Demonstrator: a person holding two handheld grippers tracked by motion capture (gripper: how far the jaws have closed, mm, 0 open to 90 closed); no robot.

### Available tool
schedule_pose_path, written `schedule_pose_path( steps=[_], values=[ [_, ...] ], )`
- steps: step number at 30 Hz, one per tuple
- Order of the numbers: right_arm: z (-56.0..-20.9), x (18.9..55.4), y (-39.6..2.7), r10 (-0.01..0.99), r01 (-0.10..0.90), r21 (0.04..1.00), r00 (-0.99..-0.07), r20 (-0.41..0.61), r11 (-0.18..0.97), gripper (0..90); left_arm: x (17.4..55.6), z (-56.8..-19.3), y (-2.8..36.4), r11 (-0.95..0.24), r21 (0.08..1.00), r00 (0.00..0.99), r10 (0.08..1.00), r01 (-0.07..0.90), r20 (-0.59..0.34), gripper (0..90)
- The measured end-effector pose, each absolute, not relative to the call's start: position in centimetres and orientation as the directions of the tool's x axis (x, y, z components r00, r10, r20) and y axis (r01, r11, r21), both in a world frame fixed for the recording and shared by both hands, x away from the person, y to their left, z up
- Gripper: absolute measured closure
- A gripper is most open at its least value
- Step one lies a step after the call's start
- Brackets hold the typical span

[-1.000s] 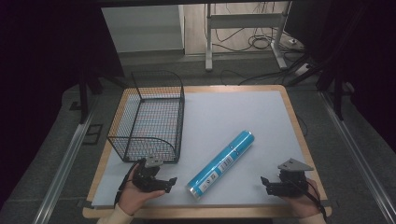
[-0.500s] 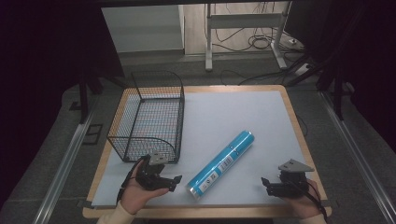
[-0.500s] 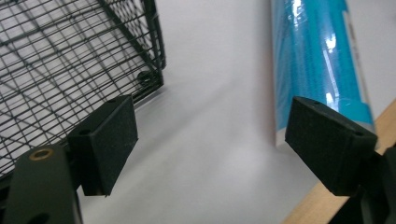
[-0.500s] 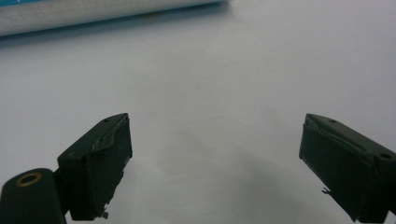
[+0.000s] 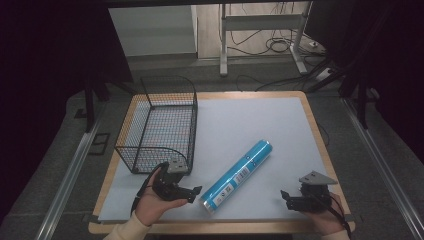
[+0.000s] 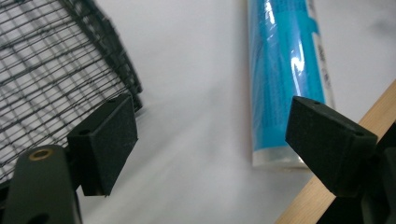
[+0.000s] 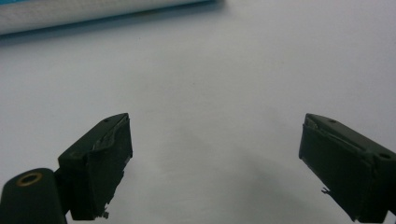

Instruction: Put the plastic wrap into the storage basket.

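Black foam-faced jaws of the left hand-held gripper [image 5: 192,191] stand wide apart with nothing between them; it lies on its side in the person's left hand [image 5: 152,205], near the front edge of the bench [image 5: 300,107], jaws aimed toward the blue tube [image 5: 238,174]. In the left gripper view the blue tube runs up from just ahead of the right-hand jaw, its clear-wrapped near end close to the bench's wooden rim, and no pad touches it. The tube lies flat and diagonal on the pale sheet [image 5: 240,125] covering the bench, its near end just beside the left hand-held gripper, its far end pointing toward the back right. Left of it and slightly farther back stands a black wire basket [image 5: 159,125], whose near corner is just behind the left hand-held gripper; it is apart from the tube. The right hand-held gripper [image 5: 286,198], topped by a grey three-cornered plate, rests at the front right of the bench, well apart from the tube, its jaws likewise spread wide and empty over bare sheet, the tube [image 7: 93,14] lying farther off in its own view.
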State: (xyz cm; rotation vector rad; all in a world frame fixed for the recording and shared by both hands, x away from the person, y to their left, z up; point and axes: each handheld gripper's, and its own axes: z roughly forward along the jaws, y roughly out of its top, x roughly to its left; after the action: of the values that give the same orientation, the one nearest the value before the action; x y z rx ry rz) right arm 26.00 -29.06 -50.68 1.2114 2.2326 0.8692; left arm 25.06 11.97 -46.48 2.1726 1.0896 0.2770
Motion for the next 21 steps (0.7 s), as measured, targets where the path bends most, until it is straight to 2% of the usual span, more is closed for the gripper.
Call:
schedule_pose_path(
  steps=[21],
  values=[
    [-50.6, 26.2, -28.9, 0.849, 0.563, 0.710, -0.521, -0.092, 0.423, 10.2, 26.8, -45.5, 9.1, -0.458, 0.647, 0.660, 0.745, 0.610, -0.095, 16.1]
  ],
)
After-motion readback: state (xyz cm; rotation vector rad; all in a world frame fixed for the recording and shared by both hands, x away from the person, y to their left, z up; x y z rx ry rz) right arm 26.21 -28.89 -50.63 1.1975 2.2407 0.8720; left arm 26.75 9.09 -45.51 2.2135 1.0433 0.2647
